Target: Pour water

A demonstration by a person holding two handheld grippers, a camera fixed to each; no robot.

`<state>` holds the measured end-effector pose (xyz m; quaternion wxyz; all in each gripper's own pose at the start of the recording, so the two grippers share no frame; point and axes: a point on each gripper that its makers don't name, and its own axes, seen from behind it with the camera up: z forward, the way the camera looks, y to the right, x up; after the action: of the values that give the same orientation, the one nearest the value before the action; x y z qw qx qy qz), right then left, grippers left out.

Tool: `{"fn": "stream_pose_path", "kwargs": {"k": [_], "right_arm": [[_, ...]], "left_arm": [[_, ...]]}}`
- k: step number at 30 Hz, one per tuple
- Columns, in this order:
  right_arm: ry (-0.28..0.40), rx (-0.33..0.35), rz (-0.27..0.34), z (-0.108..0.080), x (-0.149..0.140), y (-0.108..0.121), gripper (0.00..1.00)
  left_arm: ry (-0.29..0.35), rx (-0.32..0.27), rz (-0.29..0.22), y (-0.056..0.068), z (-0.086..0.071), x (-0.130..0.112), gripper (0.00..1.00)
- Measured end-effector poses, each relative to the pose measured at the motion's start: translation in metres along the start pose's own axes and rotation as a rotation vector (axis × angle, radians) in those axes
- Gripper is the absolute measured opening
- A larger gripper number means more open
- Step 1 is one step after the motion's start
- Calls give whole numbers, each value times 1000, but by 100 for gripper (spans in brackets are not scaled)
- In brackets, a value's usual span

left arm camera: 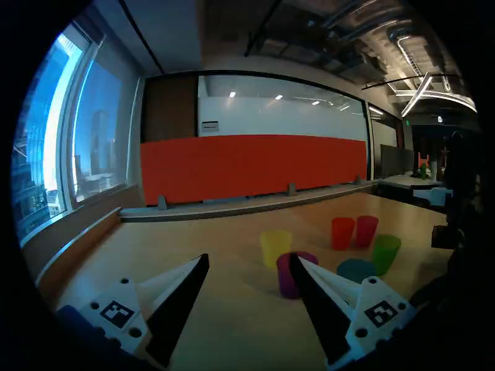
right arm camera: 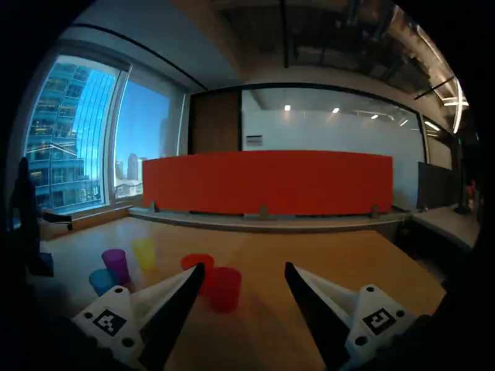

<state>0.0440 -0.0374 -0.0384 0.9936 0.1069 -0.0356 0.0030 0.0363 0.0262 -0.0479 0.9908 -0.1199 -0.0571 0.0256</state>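
Observation:
Several plastic cups stand upright on a wooden table (left arm camera: 204, 247). In the left gripper view they are yellow (left arm camera: 275, 246), purple (left arm camera: 289, 276), orange-red (left arm camera: 342, 232), crimson (left arm camera: 365, 230), green (left arm camera: 386, 252) and blue (left arm camera: 356, 269). My left gripper (left arm camera: 247, 260) hangs open above the table, with the purple cup just behind its right fingertip. In the right gripper view, my right gripper (right arm camera: 243, 267) is open too. The crimson cup (right arm camera: 224, 287) stands between its fingers, farther off, and the orange-red cup (right arm camera: 197, 262) sits by its left fingertip. I cannot tell what the cups hold.
A red partition panel (right arm camera: 266, 182) runs along the table's far edge. Tall windows (right arm camera: 68, 148) fill the left side. The yellow (right arm camera: 144, 251), purple (right arm camera: 116, 263) and blue (right arm camera: 100, 281) cups sit left of my right gripper. A dark shape (left arm camera: 461, 229) stands at the right edge.

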Motion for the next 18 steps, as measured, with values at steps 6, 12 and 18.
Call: {"fn": "stream_pose_path", "kwargs": {"k": [6, 12, 18], "right_arm": [[49, -73, 23, -2, 9, 18, 100], [71, -109, 41, -2, 12, 26, 99], [92, -140, 44, -3, 17, 32, 100]], "left_arm": [[30, 61, -37, -11, -2, 5, 96], [49, 105, -69, -19, -2, 5, 96], [73, 139, -76, -24, -1, 11, 96]]}}
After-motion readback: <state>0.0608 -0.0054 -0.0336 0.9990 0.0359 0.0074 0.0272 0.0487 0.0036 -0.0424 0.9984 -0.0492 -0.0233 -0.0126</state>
